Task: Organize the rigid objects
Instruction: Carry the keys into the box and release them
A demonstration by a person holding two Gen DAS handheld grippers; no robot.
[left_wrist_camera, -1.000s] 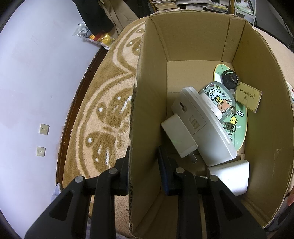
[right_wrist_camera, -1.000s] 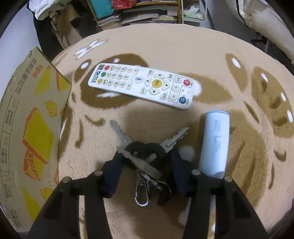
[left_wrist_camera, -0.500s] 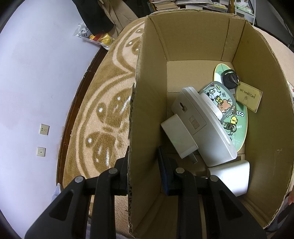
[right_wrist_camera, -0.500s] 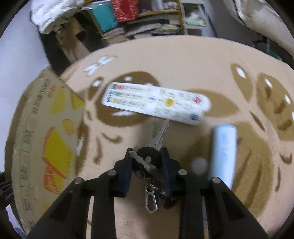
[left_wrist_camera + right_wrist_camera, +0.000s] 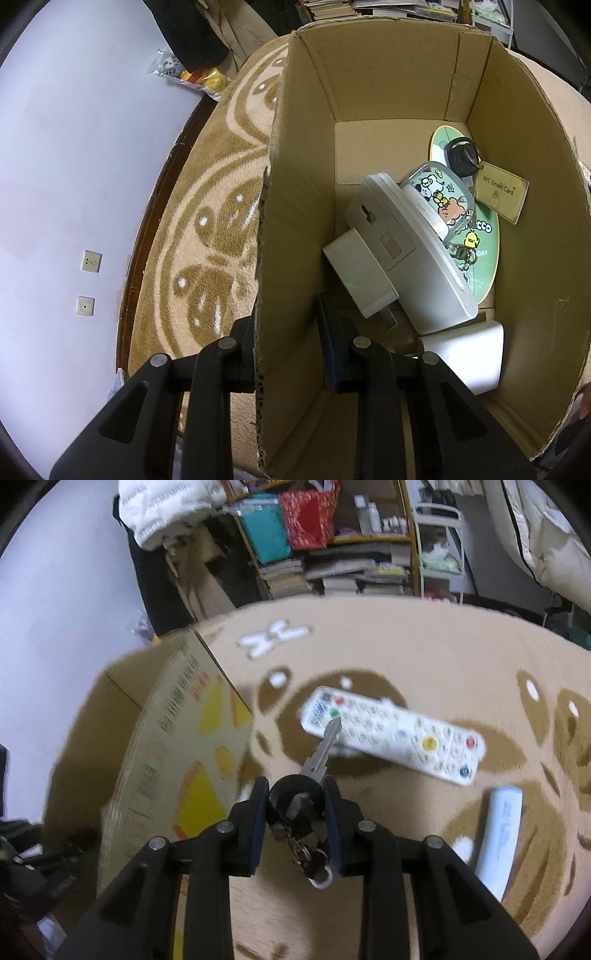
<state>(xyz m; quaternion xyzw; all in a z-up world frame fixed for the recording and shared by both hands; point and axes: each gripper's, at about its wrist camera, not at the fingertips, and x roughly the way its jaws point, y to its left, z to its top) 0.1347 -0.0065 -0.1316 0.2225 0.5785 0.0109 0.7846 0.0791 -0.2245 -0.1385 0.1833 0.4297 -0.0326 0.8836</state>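
Note:
My left gripper [image 5: 288, 339] is shut on the near left wall of an open cardboard box [image 5: 291, 229], one finger outside and one inside. The box holds a white device [image 5: 410, 258], a white plug adapter [image 5: 362, 273], a cartoon case [image 5: 443, 199], a green disc [image 5: 480, 251], a black key fob [image 5: 460, 157] and an NFC card [image 5: 500, 192]. My right gripper [image 5: 295, 805] is shut on the black head of a bunch of keys [image 5: 295, 801], lifted above the rug, with one key blade pointing forward. The box [image 5: 173, 753] lies to its left.
A white remote control [image 5: 391, 734] and a pale blue cylinder [image 5: 498, 838] lie on the beige patterned rug [image 5: 443, 657]. Bookshelves and clutter [image 5: 332, 554] stand beyond the rug. A white wall [image 5: 74, 166] with two sockets runs along the box's left.
My right gripper has closed on the keys and lifted them off the rug, tilting up toward the room. The left gripper and the box have not moved.

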